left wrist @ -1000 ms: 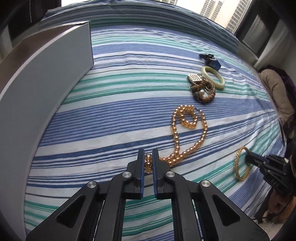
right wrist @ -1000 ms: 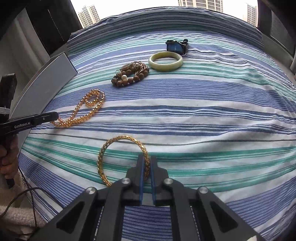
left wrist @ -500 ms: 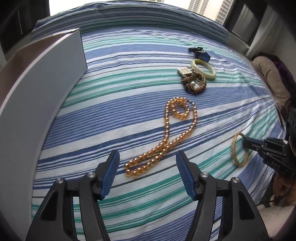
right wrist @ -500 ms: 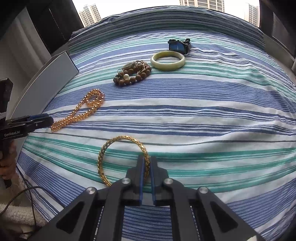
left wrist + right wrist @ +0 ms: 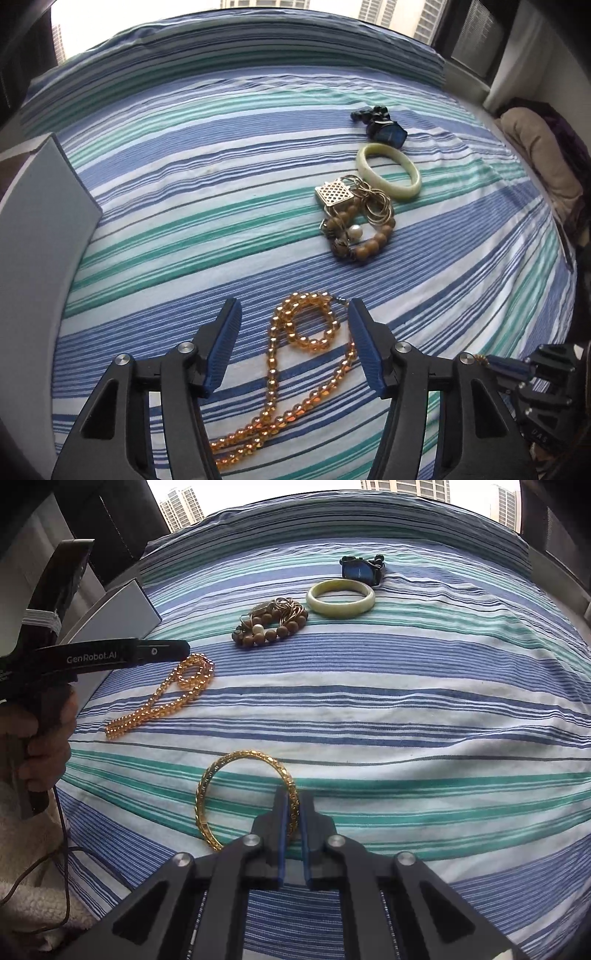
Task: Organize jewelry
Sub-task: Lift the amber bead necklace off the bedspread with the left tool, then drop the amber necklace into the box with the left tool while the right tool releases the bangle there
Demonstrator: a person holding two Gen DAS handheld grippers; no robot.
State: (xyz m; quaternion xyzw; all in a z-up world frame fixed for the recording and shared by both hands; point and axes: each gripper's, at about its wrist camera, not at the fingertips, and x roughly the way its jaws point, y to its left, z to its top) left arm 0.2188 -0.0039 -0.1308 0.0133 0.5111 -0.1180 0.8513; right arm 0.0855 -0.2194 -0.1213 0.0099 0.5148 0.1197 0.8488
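An amber bead necklace (image 5: 273, 369) lies stretched on the striped bedsheet (image 5: 184, 184). My left gripper (image 5: 293, 310) hovers over its looped end. Its jaws are closing, with the loop between the blue pads (image 5: 225, 339) and neither pad touching it. In the right wrist view the same necklace (image 5: 162, 698) lies below the left gripper (image 5: 181, 648), which a hand holds. My right gripper (image 5: 293, 801) is shut on the rim of a gold filigree bangle (image 5: 207, 786), which stands tilted on the sheet near the front edge.
Further back lie a wooden bead bracelet tangled with gold rings (image 5: 369, 243), a pale jade bangle (image 5: 388, 173) and a dark blue watch (image 5: 388, 133). A grey flat-sided box (image 5: 37, 221) stands at the left edge. A beige cushion (image 5: 539, 158) sits off the bed's right side.
The left gripper let go of the necklace's end and opened wide, then slid along the strand to the looped end. The right gripper and bangle stayed still.
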